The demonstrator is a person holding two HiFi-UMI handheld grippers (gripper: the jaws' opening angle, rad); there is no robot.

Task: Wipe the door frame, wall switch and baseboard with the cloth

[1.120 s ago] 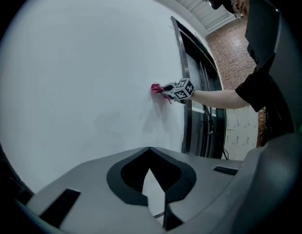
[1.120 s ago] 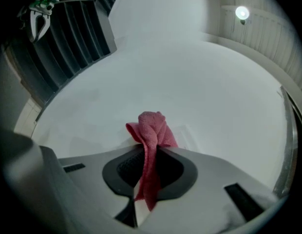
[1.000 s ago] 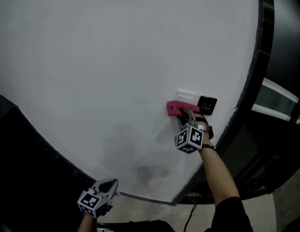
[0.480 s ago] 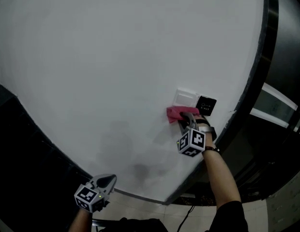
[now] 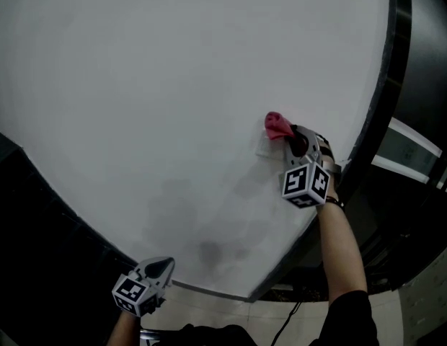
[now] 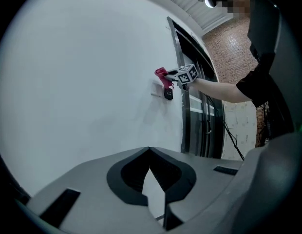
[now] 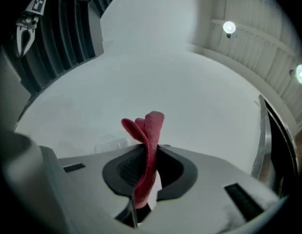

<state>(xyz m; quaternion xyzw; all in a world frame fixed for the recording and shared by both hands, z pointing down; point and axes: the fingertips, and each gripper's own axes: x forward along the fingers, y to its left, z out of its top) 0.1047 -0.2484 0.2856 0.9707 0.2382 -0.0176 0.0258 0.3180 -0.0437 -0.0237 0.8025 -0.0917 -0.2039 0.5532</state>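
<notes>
Head view: one smooth, matte white wall (image 5: pixel 173 85) fills nearly everything, edged at the right by one dark, glossy door frame (image 5: pixel 388 78). I hold two grippers. My right gripper (image 5: pixel 293 138) is raised to the wall, its fingers clamped on the single crumpled red fabric cloth (image 5: pixel 276 124), which presses against the wall near the frame. My left gripper (image 5: pixel 163 267) hangs low by the wall's bottom edge, well apart from the right one. Each gripper carries one cube with black-and-white square markers (image 5: pixel 306 184).

Left gripper view: my left fingers are closed tip to tip, with nothing between them and only a sliver of wall showing behind. Far up the wall sit two small rectangular plates side by side, one white switch plate (image 6: pixel 156 88) and one black switch plate (image 6: pixel 168 94), and the cloth sits just above them. My arm reaches there from one black sleeve (image 6: pixel 255 82). Beyond the frame stands a rough red brick wall (image 6: pixel 229 38).

Right gripper view: my grey plastic fingers, lined with dark ribbed pads, pinch the cloth between them. Its soft folds stand up past the tips in rounded lobes. The white plate's faint outline lies just left of the fingers. Two round ceiling lights (image 7: pixel 229 28) glow on a ribbed ceiling.
</notes>
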